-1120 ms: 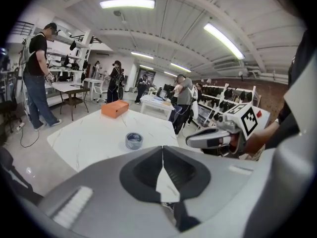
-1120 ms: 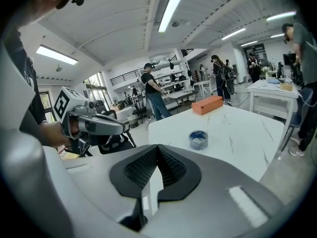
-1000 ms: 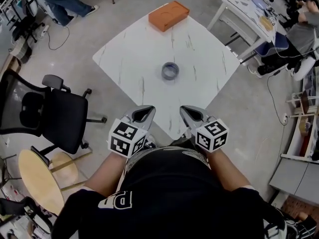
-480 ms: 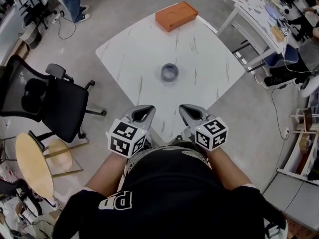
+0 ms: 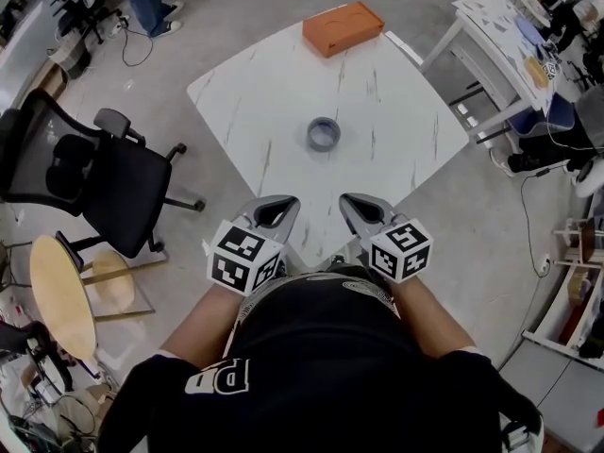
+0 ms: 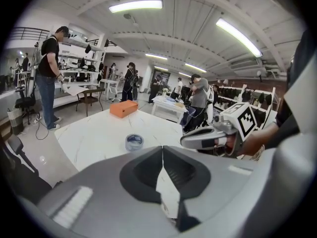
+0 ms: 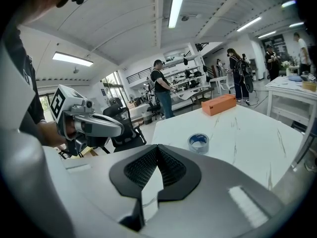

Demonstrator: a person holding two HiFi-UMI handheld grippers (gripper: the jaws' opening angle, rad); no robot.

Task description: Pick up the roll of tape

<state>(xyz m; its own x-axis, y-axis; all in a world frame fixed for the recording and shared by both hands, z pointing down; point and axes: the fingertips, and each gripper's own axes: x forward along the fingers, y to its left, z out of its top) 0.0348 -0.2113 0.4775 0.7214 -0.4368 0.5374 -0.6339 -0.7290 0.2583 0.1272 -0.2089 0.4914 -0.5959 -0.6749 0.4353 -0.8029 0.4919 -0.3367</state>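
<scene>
Head view has your left claw [image 5: 281, 206] and right claw [image 5: 351, 204] side by side over the near corner of the desk [image 5: 255, 92]. Both are clenched tip to tip, nothing between them. The roll of tape [image 5: 323, 134] lies flat mid-desk, well apart from both claws. An orange box [image 5: 343, 15] sits at the far corner.

Bright ceiling tubes; fisheye-warped edges
</scene>
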